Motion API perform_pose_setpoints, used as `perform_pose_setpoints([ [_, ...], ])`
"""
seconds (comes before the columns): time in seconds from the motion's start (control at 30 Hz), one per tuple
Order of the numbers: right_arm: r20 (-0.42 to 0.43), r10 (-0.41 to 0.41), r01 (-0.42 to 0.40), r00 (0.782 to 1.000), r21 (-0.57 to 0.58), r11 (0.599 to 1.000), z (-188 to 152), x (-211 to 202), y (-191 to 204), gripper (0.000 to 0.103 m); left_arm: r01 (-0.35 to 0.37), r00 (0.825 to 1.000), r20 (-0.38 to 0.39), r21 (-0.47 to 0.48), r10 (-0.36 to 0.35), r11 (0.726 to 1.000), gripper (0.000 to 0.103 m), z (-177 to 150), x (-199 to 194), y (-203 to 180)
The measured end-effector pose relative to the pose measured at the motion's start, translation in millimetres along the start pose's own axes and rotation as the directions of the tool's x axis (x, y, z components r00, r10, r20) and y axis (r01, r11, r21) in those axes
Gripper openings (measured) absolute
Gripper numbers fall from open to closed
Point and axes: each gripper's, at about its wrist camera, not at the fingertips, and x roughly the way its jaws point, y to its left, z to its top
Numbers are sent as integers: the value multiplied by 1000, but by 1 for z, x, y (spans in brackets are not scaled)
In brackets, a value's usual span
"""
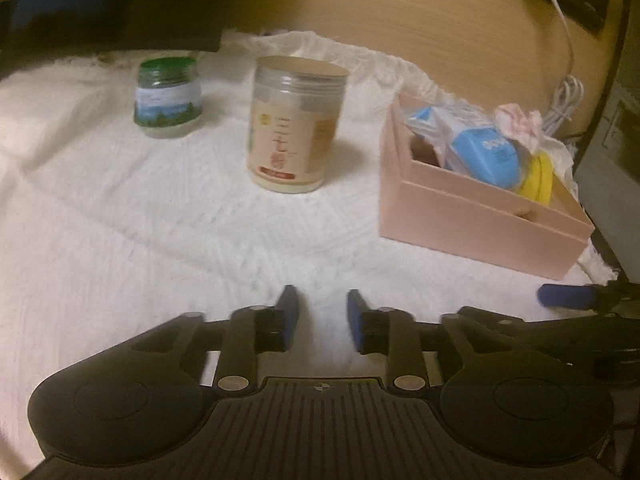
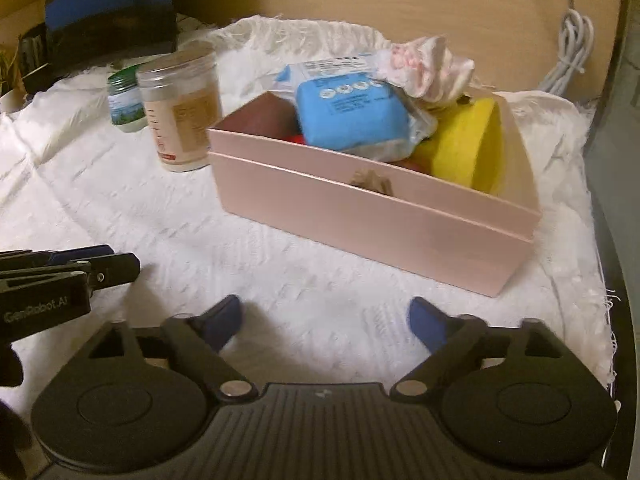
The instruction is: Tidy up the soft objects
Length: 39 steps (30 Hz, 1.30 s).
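Note:
A pink box (image 2: 360, 208) stands on the white cloth (image 2: 180, 220), also in the left wrist view (image 1: 472, 216) at the right. It holds a blue wipes pack (image 2: 352, 116), a yellow sponge (image 2: 464, 144), a pink-white crumpled cloth (image 2: 428, 68) and a red item, partly hidden. My left gripper (image 1: 322, 312) is open with a narrow gap, empty, above the cloth. My right gripper (image 2: 326, 324) is wide open, empty, in front of the box. The left gripper also shows at the left edge of the right wrist view (image 2: 60, 276).
A tall clear jar with beige lid (image 1: 294, 128) and a small green-lidded jar (image 1: 168, 96) stand on the cloth left of the box. A white coiled cable (image 2: 568, 52) lies behind the box. A dark monitor (image 2: 108, 12) stands at the back left.

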Motion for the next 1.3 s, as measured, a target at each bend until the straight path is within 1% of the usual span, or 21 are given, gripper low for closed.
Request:
perform_pose_setpoints([
  [0.03, 13, 0, 0, 1000, 24, 1000, -1, 1, -4, 103, -11, 1000, 7, 18, 11, 1000, 40, -1, 0, -3],
  [0.1, 21, -27, 26, 999, 46, 999, -3, 2, -7, 103, -36, 999, 26, 53, 34, 998, 40, -8, -2, -12],
  [0.2, 29, -24, 23, 999, 38, 999, -3, 5, -8, 103, -67, 997, 53, 61, 64, 996, 40, -15, -6, -19],
  [0.27, 74, -14, 13, 997, 25, 1000, -8, 5, -9, 103, -81, 995, 58, 64, 77, 995, 40, -15, -5, -21],
  [0.37, 107, -10, 8, 994, 19, 1000, -14, 1, -12, 103, -126, 991, 68, 113, 119, 986, 40, -17, -4, -31],
  [0.47, 110, -11, 9, 994, 23, 1000, -16, 0, -11, 103, -150, 987, 79, 134, 140, 980, 40, -18, -4, -36],
  [0.63, 110, -8, 5, 994, 25, 1000, -14, 0, -13, 103, -125, 990, 74, 101, 118, 987, 40, -18, -4, -30],
  [1.3, 110, -8, 5, 994, 25, 1000, -14, 0, -13, 103, -129, 990, 74, 108, 121, 986, 40, -18, -4, -31],
])
